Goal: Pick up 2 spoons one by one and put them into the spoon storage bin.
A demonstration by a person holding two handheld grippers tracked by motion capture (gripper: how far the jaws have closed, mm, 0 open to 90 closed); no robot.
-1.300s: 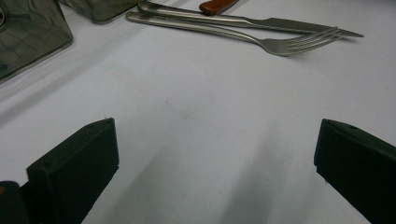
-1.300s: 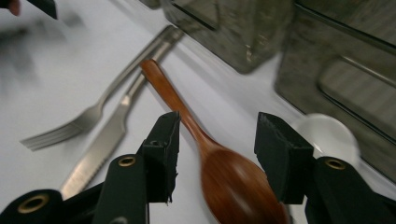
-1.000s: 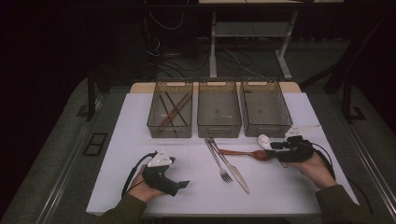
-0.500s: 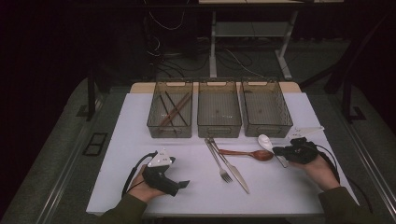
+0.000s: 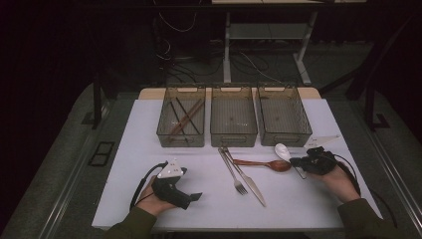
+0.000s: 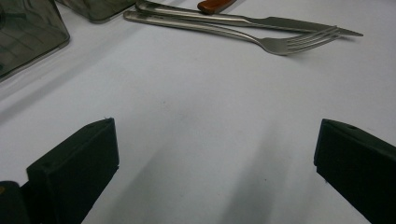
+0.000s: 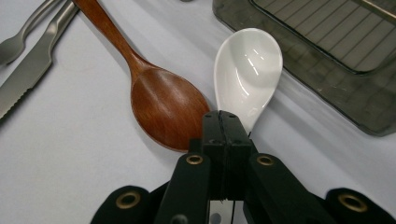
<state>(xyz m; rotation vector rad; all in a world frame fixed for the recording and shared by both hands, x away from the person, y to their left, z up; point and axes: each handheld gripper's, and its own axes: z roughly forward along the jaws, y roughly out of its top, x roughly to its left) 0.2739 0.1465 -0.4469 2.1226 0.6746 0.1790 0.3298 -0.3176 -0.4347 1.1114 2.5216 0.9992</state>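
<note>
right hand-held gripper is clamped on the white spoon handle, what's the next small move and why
Probably lift the white ceramic spoon straight up. The right hand-held gripper has closed on its handle, but its bowl lies on the table beside the wooden spoon, with the empty right bin just beyond.

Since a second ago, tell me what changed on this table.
The right tongs have just closed on the white spoon's handle; a second ago they were open around it. The left tongs, wooden spoon, fork, knife and three bins stayed put.
</note>
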